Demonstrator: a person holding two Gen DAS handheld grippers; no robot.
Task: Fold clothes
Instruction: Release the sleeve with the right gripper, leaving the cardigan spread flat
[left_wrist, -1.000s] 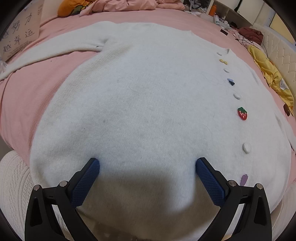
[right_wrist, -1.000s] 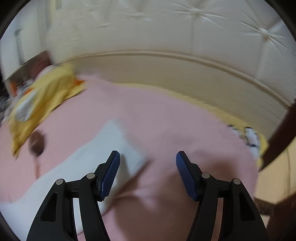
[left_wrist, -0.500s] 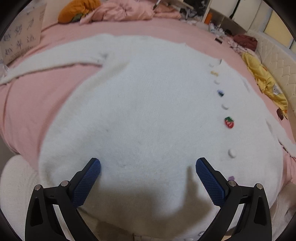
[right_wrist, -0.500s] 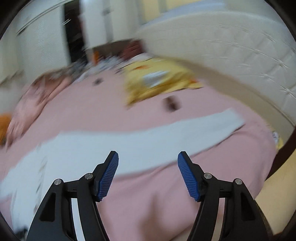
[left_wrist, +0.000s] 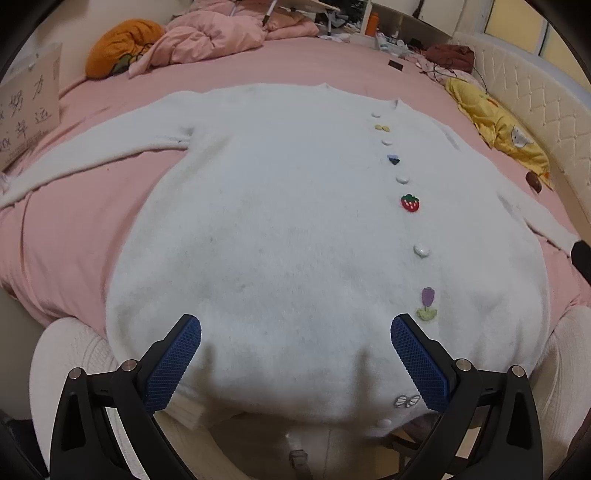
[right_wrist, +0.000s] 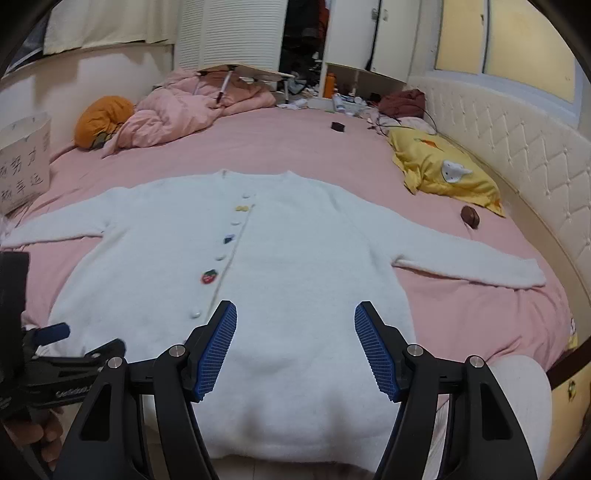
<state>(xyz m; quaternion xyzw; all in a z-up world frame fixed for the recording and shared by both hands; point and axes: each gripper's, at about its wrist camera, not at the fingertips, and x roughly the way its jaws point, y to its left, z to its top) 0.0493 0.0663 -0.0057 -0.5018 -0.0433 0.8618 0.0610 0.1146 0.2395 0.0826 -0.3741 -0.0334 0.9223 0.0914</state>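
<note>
Looking through the left wrist view first, I see the left hand-held gripper (left_wrist: 295, 365) with its jaws spread wide and nothing between them, the blue cross-hatched pads (left_wrist: 173, 363) hovering over the hem of the white cardigan (left_wrist: 280, 229). The knit is fluffy and soft, spread flat on the pink bed sheet (left_wrist: 74, 229), filling the middle of the frame. Down its right side runs a line of buttons and patches: a red strawberry (left_wrist: 410, 202), a purple tulip (left_wrist: 427, 303), a small white bow (left_wrist: 407, 401) at the lower edge. One sleeve stretches to the upper left; the other runs out at the right edge, its end cut off. A black shape at the right edge is too cropped to name.

Through the right wrist view, the right hand-held gripper (right_wrist: 295, 347) also stands wide, empty, above the lower body of the cardigan (right_wrist: 295, 258), which lies centred with both sleeves out flat. At the lower left I make out the other gripper's black frame and blue tip, partly cropped, with fingers (right_wrist: 40, 439) of a hand below it. A yellow pillow (right_wrist: 443, 170) sits at the upper right beside the quilted cream headboard (right_wrist: 517, 147); rumpled pink bedding (right_wrist: 177, 110) lies at the upper left.
</note>
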